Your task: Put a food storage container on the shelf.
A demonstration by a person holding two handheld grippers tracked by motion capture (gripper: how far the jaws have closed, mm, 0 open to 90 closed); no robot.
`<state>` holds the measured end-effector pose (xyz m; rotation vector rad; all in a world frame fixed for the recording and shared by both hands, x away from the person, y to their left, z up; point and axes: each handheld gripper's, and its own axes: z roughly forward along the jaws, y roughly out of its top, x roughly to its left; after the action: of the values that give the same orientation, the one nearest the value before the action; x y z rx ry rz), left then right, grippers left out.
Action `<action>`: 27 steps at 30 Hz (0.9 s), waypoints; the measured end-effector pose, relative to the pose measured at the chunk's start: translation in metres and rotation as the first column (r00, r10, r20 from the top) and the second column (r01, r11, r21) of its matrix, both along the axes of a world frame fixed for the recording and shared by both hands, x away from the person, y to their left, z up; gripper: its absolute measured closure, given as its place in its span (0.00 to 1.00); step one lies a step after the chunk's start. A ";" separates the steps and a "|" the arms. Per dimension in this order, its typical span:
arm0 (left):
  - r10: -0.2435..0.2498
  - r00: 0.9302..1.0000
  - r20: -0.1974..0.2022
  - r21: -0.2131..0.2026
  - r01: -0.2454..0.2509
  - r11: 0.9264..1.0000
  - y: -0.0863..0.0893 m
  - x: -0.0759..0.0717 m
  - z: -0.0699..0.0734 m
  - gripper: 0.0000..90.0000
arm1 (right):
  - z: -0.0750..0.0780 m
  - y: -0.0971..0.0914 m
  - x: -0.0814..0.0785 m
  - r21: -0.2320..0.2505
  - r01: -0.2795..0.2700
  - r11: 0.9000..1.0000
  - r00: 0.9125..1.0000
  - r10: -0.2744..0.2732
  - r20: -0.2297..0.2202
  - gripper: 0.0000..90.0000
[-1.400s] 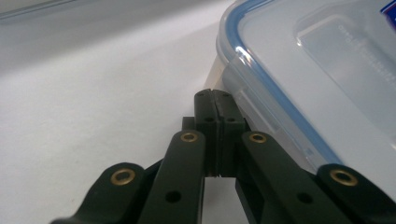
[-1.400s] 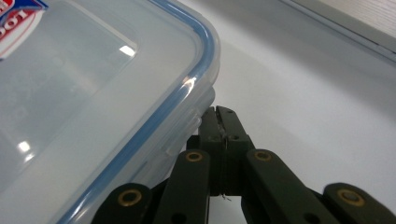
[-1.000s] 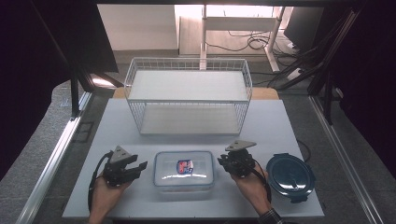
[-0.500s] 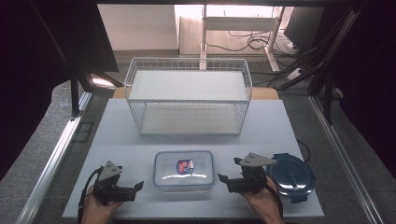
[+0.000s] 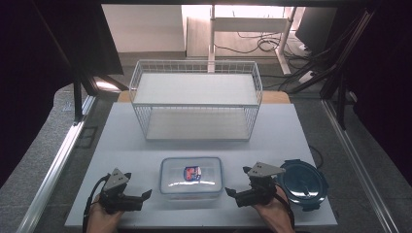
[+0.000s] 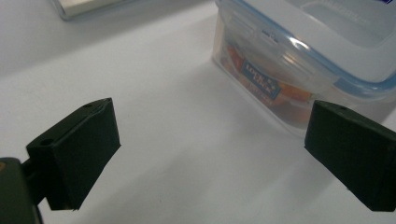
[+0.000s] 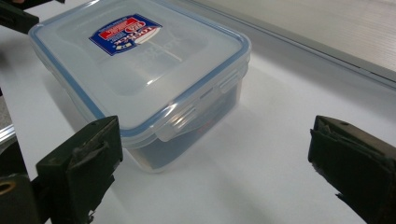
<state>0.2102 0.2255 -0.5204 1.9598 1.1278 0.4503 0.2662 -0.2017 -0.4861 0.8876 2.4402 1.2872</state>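
Now | box: hard, smooth, light, I think | grab short ends, 3 and 9 o'clock | left gripper, right gripper: just opened wide, holding nothing

Clear rectangular lidded container, blue seal, red-blue label on lid, clips down. Sits flat near the table's front edge, about midway along it.

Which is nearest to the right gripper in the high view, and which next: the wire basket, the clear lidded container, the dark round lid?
From the right gripper:
1. Clear lidded container, just beyond its jaw tips, toward the table's middle.
2. Dark round lid, behind the gripper at the table's right edge.
3. Wire basket, far side of the table.
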 end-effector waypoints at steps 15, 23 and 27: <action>-0.087 0.994 -0.061 -0.118 0.079 0.990 -0.018 0.023 0.016 0.00 | 0.001 0.019 0.016 0.008 -0.004 1.000 0.996 0.005 -0.088 0.01; -0.152 0.979 -0.137 -0.187 0.125 0.974 -0.030 0.041 0.013 0.01 | 0.000 0.029 0.027 0.023 0.018 1.000 0.984 -0.014 -0.175 0.00; -0.203 0.959 -0.197 -0.219 0.159 0.963 -0.044 0.059 0.008 0.00 | -0.005 0.043 0.040 0.009 -0.005 1.000 0.973 0.007 -0.231 0.00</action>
<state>0.2691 0.1819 -0.5123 1.9437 1.0681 0.0212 0.3061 -0.1592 -0.4913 1.0886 2.6145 1.2608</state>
